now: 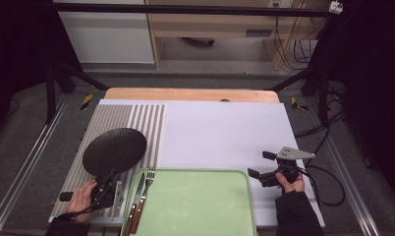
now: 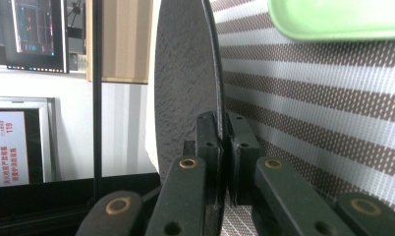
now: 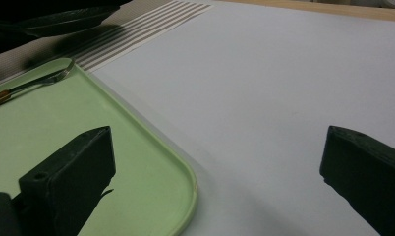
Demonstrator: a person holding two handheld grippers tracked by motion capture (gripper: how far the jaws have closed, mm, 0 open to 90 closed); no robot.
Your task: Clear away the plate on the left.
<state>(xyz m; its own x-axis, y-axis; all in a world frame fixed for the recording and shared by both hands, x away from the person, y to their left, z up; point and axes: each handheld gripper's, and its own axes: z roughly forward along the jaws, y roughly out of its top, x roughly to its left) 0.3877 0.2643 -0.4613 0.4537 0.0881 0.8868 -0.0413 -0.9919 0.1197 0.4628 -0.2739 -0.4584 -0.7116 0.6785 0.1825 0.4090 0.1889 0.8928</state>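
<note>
While the left gripper (image 1: 105, 189) holds the black plate (image 1: 115, 150) by its near rim, the entry reads as follows. Plate: dark, round, textured, raised off the striped mat (image 1: 112, 129) and tilted, lying at about 9 o'clock of the counter (image 1: 220, 130); in the left gripper view it stands edge-on, with the jaws clenched on a thin strip of rim. Tray (image 1: 195, 204): pale green, at 6 o'clock, bearing a fork (image 1: 145, 189) and knife (image 1: 135, 196) along its left side. Right gripper (image 1: 262, 164): at about 4 o'clock, jaws released and wide apart, nothing between them, hovering just beside the tray's right corner. Hazards, as judged: the grip is narrow and far from the plate's centre, so the plate's weight could pivot it in the jaws or slip it free, dropping it on the mat or tray edge. If the plate is bound for the tray, a low swing toward 6 o'clock could clip the tray's rim or knock the cutlery. The idle right gripper offers no support against either.
</note>
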